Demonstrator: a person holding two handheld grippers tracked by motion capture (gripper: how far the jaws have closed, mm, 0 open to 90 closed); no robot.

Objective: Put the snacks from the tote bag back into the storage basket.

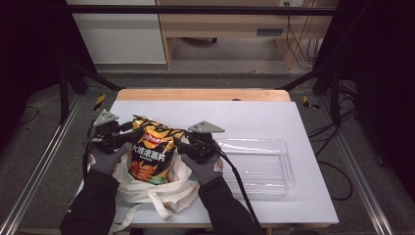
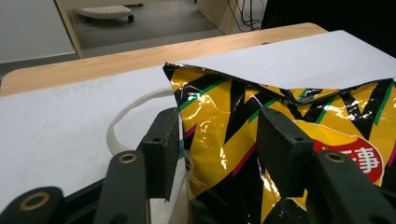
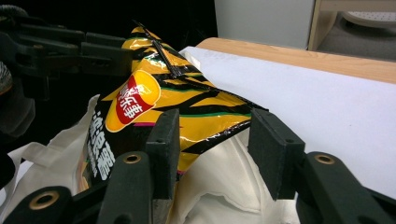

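Note:
A yellow-and-black chip bag [image 1: 151, 152] stands upright with its lower end inside a cream tote bag [image 1: 147, 193] at the table's front left. My left gripper [image 1: 128, 134] is at the bag's upper left edge. In the left gripper view its jaws [image 2: 219, 149] close around that edge of the chip bag [image 2: 224, 121], pads against the foil. My right gripper [image 1: 180, 144] is at the bag's upper right. In the right gripper view its jaws [image 3: 210, 149] span a corner of the chip bag [image 3: 140, 102] above the tote bag [image 3: 219, 186]. The left gripper [image 3: 70, 46] shows beyond.
A clear plastic tray [image 1: 259, 166] lies on the white table top [image 1: 254, 117] just right of my right hand. A tote strap [image 2: 121, 121] loops on the table left of the chip bag. A wooden strip runs along the far edge.

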